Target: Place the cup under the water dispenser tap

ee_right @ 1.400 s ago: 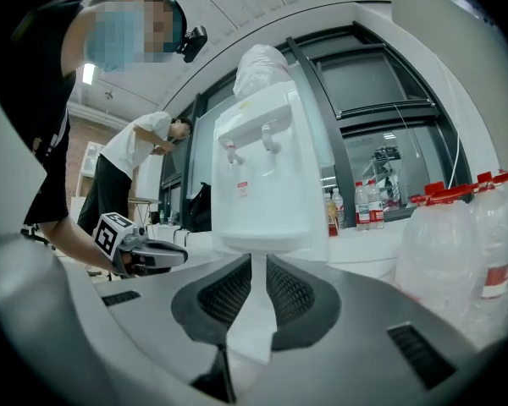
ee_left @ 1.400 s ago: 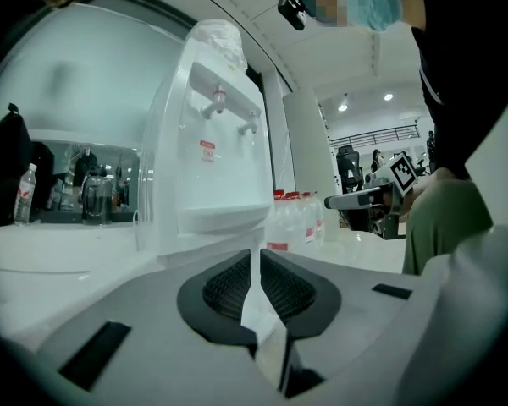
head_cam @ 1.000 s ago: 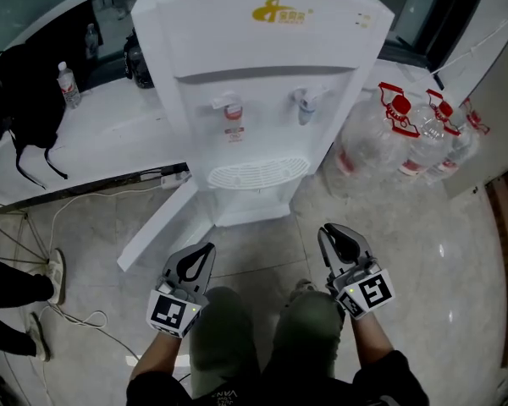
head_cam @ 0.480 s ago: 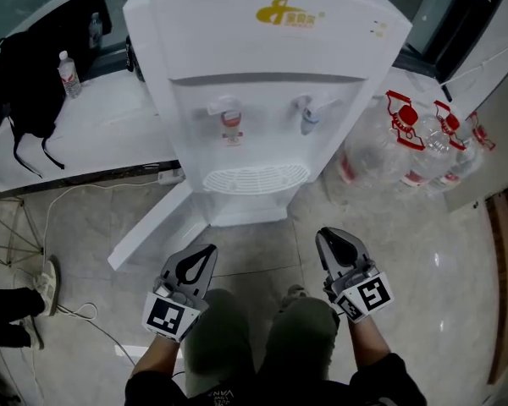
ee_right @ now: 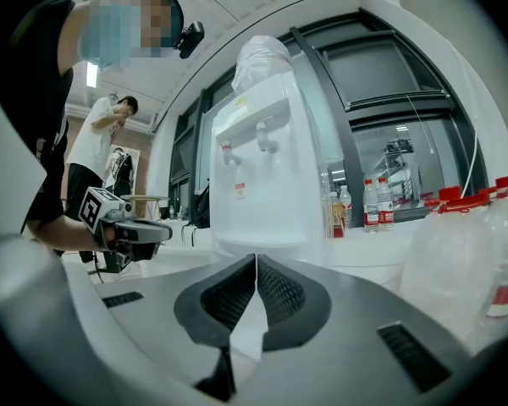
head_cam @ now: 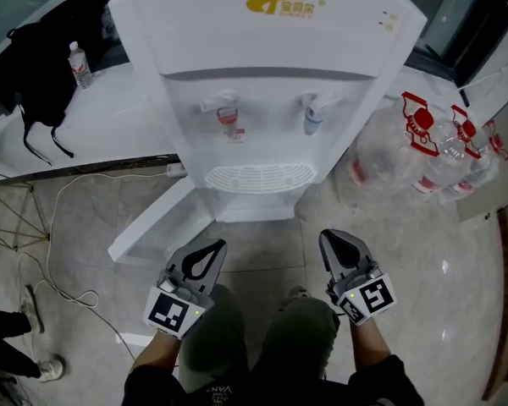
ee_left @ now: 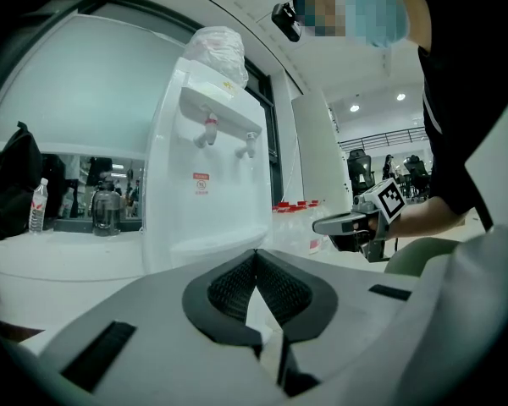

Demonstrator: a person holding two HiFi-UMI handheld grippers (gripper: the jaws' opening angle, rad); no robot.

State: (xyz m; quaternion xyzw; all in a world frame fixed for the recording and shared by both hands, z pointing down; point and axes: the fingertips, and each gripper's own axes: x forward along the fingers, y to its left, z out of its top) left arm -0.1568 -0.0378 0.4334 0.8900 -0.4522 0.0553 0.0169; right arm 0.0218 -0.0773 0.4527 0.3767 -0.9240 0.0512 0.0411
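The white water dispenser point(head_cam: 262, 74) stands ahead of me on the floor. It has a red tap point(head_cam: 229, 112) and a blue tap point(head_cam: 315, 112) above a slotted drip tray point(head_cam: 258, 176). I see no cup in any view. My left gripper point(head_cam: 218, 245) is held low in front of the dispenser, shut and empty. My right gripper point(head_cam: 328, 237) is beside it, also shut and empty. In the left gripper view the shut jaws point(ee_left: 255, 252) point at the dispenser point(ee_left: 212, 176). The right gripper view shows its jaws point(ee_right: 255, 258) closed below the dispenser point(ee_right: 262, 184).
Large water jugs with red caps point(head_cam: 423, 142) sit on the floor to the dispenser's right. A white counter point(head_cam: 93, 125) with a black bag point(head_cam: 34, 66) and a small bottle point(head_cam: 80, 62) lies to the left. Cables point(head_cam: 59, 252) and a white panel point(head_cam: 157, 227) lie on the floor.
The head view has drawn closer to the dispenser and both grippers have edged toward it, still shut. The person's legs at the left edge have mostly left the view.
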